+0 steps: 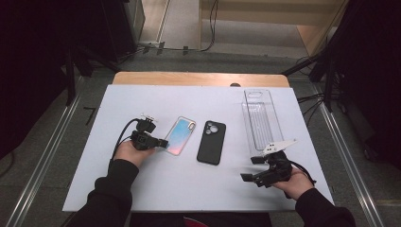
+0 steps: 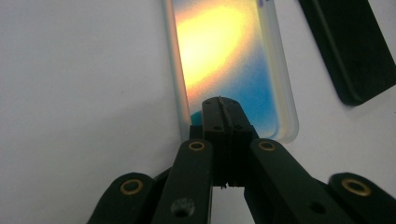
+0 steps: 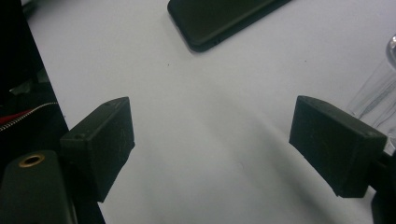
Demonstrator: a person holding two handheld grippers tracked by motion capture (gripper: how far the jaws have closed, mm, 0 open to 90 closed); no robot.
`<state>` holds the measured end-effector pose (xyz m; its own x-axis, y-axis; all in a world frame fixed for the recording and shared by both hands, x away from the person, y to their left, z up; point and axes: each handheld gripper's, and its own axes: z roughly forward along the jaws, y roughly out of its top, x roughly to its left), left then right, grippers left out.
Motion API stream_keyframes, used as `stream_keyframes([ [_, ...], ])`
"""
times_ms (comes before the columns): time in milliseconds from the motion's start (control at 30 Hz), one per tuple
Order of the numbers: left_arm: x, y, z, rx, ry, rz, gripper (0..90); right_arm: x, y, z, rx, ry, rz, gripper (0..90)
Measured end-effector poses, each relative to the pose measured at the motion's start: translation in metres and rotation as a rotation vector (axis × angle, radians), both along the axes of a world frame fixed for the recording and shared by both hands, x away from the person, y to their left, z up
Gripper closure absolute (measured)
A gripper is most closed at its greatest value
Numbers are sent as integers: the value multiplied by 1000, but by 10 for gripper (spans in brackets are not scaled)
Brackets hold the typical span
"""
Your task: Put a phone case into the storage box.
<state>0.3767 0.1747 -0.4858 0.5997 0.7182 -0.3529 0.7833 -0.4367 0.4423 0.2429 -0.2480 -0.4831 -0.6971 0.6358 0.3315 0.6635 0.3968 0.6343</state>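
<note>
The closed fingers (image 2: 223,122) hide the iridescent phone case's (image 2: 224,56) near end; its far end is cropped.

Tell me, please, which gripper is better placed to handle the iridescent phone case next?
Probably the left gripper: its shut tips sit at the near end of the iridescent phone case. The right gripper hangs open, apart from it, beside the clear tray.

Three phone cases lie on one white tabletop (image 1: 142,189): one iridescent case (image 1: 180,135) left of the middle, one black case (image 1: 211,142) at the middle, and one clear plastic case (image 1: 261,119) along the right edge. Two hand-held grippers are at work, the left hand-held gripper (image 1: 163,142) and the right hand-held gripper (image 1: 250,169), one in each of a person's two hands.
</note>
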Motion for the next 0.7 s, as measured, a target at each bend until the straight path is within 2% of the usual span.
stream_keyframes([
  [233, -9, 18, 2, 13, 19, 11, 900, 0, 0, 0, 1, -2, 0, 121],
  [267, -13, 25, 3, 15, 21, 17, 900, 0, 0, 0, 1, -2, 0, 122],
  [467, -20, 39, 5, 31, 8, 38, 890, 1, 0, 0, 3, -7, 3, 122],
  [567, -22, 44, 8, -22, 10, 38, 811, 1, 1, 0, 5, -4, 4, 122],
  [600, -22, 44, 8, -22, 10, 38, 794, 1, 1, 0, 4, -3, 5, 122],
  [633, -23, 46, 13, -78, -1, 42, 754, 1, 1, 0, 4, -3, 4, 122],
  [667, -23, 46, 13, -78, -1, 42, 693, 1, 1, 0, 4, -3, 4, 122],
  [700, -27, 46, 19, -116, -19, 58, 636, 1, 1, 0, 4, -4, 2, 122],
])
